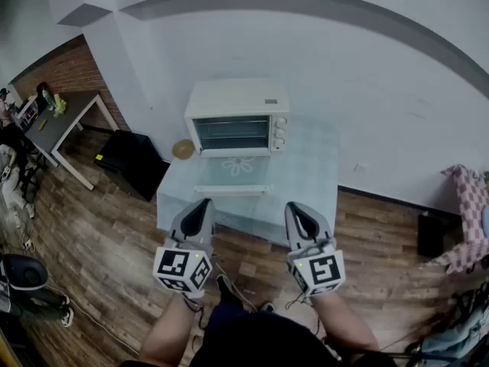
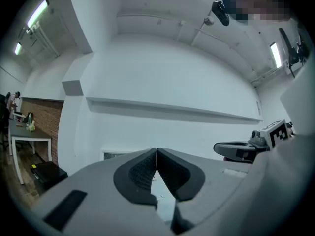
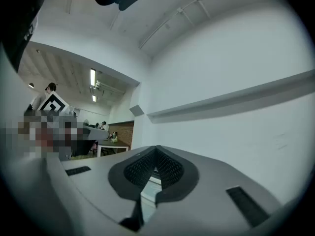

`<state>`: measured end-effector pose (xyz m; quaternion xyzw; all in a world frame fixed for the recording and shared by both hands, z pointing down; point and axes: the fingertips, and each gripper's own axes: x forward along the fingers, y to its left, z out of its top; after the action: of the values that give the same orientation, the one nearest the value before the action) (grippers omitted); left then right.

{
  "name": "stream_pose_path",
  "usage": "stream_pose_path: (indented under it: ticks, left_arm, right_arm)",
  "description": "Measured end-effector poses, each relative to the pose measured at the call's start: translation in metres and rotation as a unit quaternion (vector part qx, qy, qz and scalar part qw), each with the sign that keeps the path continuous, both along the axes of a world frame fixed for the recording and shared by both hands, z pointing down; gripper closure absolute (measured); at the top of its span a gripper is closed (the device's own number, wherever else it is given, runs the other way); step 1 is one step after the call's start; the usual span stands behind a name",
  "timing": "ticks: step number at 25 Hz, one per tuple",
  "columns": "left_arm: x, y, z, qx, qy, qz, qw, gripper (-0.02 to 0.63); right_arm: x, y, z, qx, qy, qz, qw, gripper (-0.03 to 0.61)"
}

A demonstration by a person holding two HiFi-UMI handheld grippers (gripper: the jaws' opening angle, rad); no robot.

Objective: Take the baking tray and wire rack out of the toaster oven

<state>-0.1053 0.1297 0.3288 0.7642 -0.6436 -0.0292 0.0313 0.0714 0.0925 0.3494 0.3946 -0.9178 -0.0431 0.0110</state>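
A white toaster oven (image 1: 237, 117) stands at the back of a pale glass-topped table (image 1: 306, 174). Its door (image 1: 233, 176) appears folded down flat in front, handle toward me. Thin rack lines show in the oven's opening (image 1: 232, 133); I cannot tell the baking tray from the wire rack there. My left gripper (image 1: 205, 203) and right gripper (image 1: 294, 206) are both shut and empty, held level side by side over the table's near edge, short of the door. In the left gripper view the jaws (image 2: 156, 154) meet; in the right gripper view the jaws (image 3: 156, 151) meet too.
A black box (image 1: 130, 159) and a round tan object (image 1: 183, 149) sit on the floor left of the table. A desk (image 1: 61, 121) stands far left. A checked cloth (image 1: 467, 205) and a dark box (image 1: 432, 235) are at the right. The white wall is right behind the oven.
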Motion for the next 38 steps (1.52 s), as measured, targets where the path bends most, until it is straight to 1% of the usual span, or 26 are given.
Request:
stream_pose_path:
  ticks: [7, 9, 11, 13, 14, 15, 16, 17, 18, 19, 20, 22, 23, 24, 25, 27, 31, 35, 38]
  left_arm:
    - [-0.004, 0.019, -0.005, 0.006, 0.004, -0.009, 0.9999, 0.607]
    - [-0.004, 0.023, -0.007, 0.009, 0.008, -0.009, 0.9999, 0.607]
    - [-0.007, 0.026, -0.008, 0.009, 0.015, -0.008, 0.9998, 0.607]
    - [-0.010, 0.029, -0.007, 0.011, 0.036, -0.005, 0.9993, 0.607]
    - [-0.013, 0.030, -0.006, 0.013, 0.059, -0.002, 0.9982, 0.606]
    - [-0.016, 0.031, -0.005, 0.015, 0.091, 0.003, 0.9957, 0.606]
    - [-0.020, 0.030, -0.002, 0.015, 0.130, 0.007, 0.9914, 0.598]
    - [-0.025, 0.029, 0.002, 0.011, 0.171, 0.010, 0.9851, 0.536]
    - [-0.030, 0.028, 0.007, 0.006, 0.213, 0.013, 0.9769, 0.435]
    - [-0.035, 0.027, 0.013, 0.000, 0.257, 0.017, 0.9663, 0.403]
    - [-0.039, 0.028, 0.019, -0.003, 0.303, 0.024, 0.9527, 0.394]
    - [-0.044, 0.027, 0.025, 0.004, 0.390, 0.048, 0.9196, 0.387]
    - [-0.046, 0.026, 0.025, 0.012, 0.419, 0.060, 0.9060, 0.385]
    - [-0.049, 0.023, 0.025, 0.019, 0.435, 0.069, 0.8976, 0.385]
    - [-0.053, 0.021, 0.026, 0.022, 0.443, 0.074, 0.8932, 0.385]
    - [-0.064, 0.014, 0.032, 0.019, 0.454, 0.071, 0.8878, 0.385]
    - [-0.087, 0.000, 0.049, -0.004, 0.479, 0.050, 0.8761, 0.386]
    - [-0.109, -0.019, 0.056, -0.013, 0.489, 0.051, 0.8709, 0.387]
    - [-0.128, -0.039, 0.062, -0.022, 0.490, 0.051, 0.8698, 0.387]
  right_arm:
    - [-0.002, 0.012, -0.007, 0.001, -0.006, -0.003, 1.000, 0.578]
    - [-0.005, 0.012, -0.008, -0.001, -0.024, -0.010, 1.000, 0.578]
    - [-0.006, 0.011, -0.007, -0.013, -0.047, -0.015, 0.999, 0.577]
    - [-0.005, 0.010, -0.005, -0.037, -0.085, -0.018, 0.996, 0.572]
    - [-0.003, 0.008, -0.003, -0.056, -0.113, -0.022, 0.992, 0.572]
    - [-0.001, 0.005, 0.000, -0.082, -0.147, -0.027, 0.985, 0.572]
    - [0.001, 0.002, 0.003, -0.112, -0.182, -0.033, 0.976, 0.572]
    - [0.002, -0.002, 0.006, -0.142, -0.218, -0.040, 0.965, 0.571]
    - [0.003, -0.005, 0.007, -0.170, -0.253, -0.049, 0.951, 0.536]
    - [0.002, -0.007, 0.007, -0.194, -0.286, -0.060, 0.937, 0.482]
    - [-0.001, -0.008, 0.004, -0.210, -0.316, -0.075, 0.922, 0.449]
    - [-0.006, -0.010, -0.001, -0.232, -0.366, -0.101, 0.896, 0.401]
    - [-0.007, -0.013, 0.001, -0.243, -0.385, -0.106, 0.884, 0.391]
    - [-0.008, -0.017, 0.005, -0.254, -0.400, -0.108, 0.874, 0.388]
    - [-0.010, -0.021, 0.009, -0.262, -0.411, -0.107, 0.866, 0.387]
    - [-0.015, -0.030, 0.013, -0.270, -0.419, -0.105, 0.860, 0.385]
    - [-0.034, -0.045, 0.020, -0.280, -0.419, -0.103, 0.857, 0.385]
    - [-0.059, -0.060, 0.028, -0.290, -0.416, -0.094, 0.857, 0.387]
    - [-0.078, -0.079, 0.034, -0.295, -0.415, -0.086, 0.856, 0.388]
